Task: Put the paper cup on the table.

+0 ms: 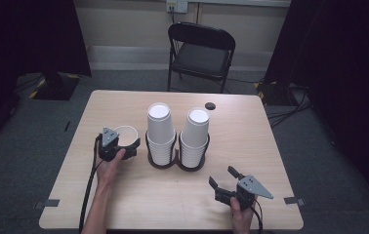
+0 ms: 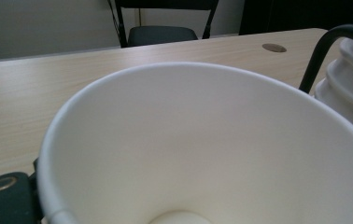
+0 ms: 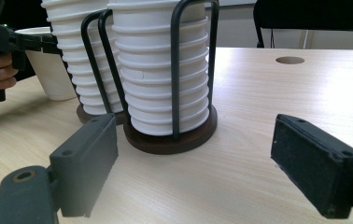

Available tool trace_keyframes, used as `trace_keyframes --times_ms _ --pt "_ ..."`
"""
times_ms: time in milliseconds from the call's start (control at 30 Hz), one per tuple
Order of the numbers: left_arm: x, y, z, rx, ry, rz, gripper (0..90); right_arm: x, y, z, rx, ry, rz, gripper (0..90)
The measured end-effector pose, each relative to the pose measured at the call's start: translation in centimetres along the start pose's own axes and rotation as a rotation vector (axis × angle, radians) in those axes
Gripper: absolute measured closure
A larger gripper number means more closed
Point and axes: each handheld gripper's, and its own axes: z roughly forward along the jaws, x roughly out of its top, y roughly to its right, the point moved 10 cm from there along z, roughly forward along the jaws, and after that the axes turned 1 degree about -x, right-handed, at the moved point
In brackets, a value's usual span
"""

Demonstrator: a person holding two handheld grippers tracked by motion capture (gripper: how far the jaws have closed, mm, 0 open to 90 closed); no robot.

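Item one — my left gripper (image 1: 124, 146): jaws closed on the single paper cup (image 1: 125, 135), which stands upright on the bench (image 1: 124, 204) just left of the cup holder (image 1: 176, 158). In the left gripper view the cup's open mouth (image 2: 202, 149) sits directly ahead, tight against the camera.

Item two — my right gripper (image 1: 225, 178): jaws spread wide, nothing between them, low over the bench's near right part, well apart from the held cup.

Item three: two stacks of cups (image 3: 160, 65) in the dark wire holder at bench centre. A folding chair (image 1: 199, 53) stands beyond.
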Motion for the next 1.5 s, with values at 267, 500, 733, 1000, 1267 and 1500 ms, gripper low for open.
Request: trace_keyframes --times_ms 267,500,733,1000,1267,1500 --pt "-1.7 -0.2 -0.4 0.033 -0.048 0.003 11.9 0.0 0.0 0.0 0.000 0.003 0.001 14.4" --pt "-3.3 -0.3 -0.1 0.045 -0.139 -0.007 15.4 0.0 0.0 0.0 0.000 0.003 0.000 14.7" --pt "-4.1 -0.2 -0.3 0.073 -0.167 0.000 15.5 0.0 0.0 0.0 -0.003 0.002 -0.002 14.9" --pt "-4.6 -0.4 -0.7 0.084 -0.202 -0.014 15.6 0.0 -0.1 0.0 0.004 0.000 -0.005 18.0" --pt "-4.9 -0.7 -1.9 0.139 -0.182 0.022 15.6 0.0 -0.1 0.0 0.002 0.003 -0.001 17.0" --pt "-5.0 -0.5 -3.2 0.133 -0.129 -0.014 15.5 0.0 0.0 -0.1 0.001 0.008 0.007 16.1"
